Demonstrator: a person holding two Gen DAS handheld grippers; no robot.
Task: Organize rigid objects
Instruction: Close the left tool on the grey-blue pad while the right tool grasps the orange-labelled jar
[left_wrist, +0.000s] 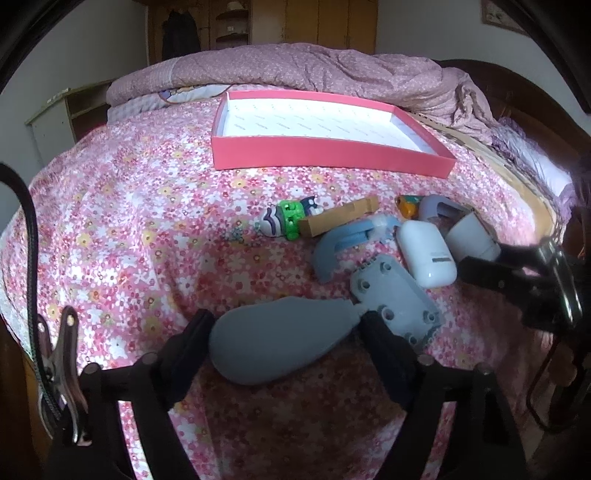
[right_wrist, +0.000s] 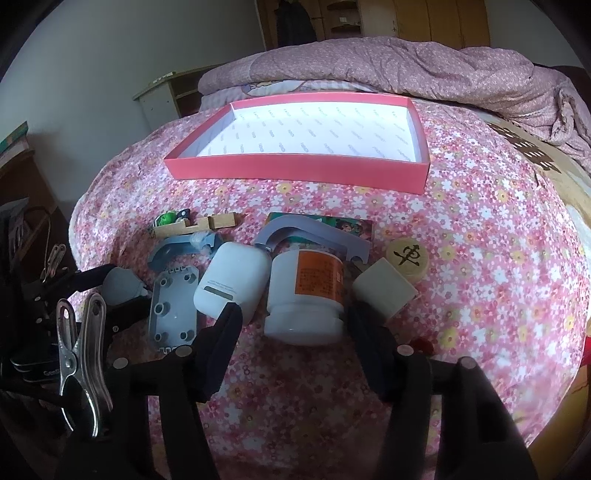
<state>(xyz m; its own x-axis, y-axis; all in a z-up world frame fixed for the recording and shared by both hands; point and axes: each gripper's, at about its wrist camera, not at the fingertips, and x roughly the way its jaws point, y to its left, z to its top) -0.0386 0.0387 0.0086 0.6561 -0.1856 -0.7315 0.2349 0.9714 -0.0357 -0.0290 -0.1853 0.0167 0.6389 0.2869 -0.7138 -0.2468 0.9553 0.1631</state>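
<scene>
Grey bulb-shaped piece (left_wrist: 280, 339) lies on the flowered bed (left_wrist: 147, 229), bracketed by the left hand-held gripper (left_wrist: 286, 343), whose fingers touch or nearly touch its sides; whether they are clenched on it cannot be told. White bottle (right_wrist: 304, 299) sits between the spread, released fingers of the right hand-held gripper (right_wrist: 291, 328). Pink box (right_wrist: 295, 166) stands empty beyond. Risk: the rounded bulb may slip out, and the soft bedding lets neighbours shift. Small toys behind the pile are partly hidden.

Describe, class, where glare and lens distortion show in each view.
Left wrist view: the shallow pink cardboard box has its white floor washed out by glare, and the bed bulges, corners black. Right wrist view: same glare in that box; fisheye curves the floral bedsheet.
</scene>
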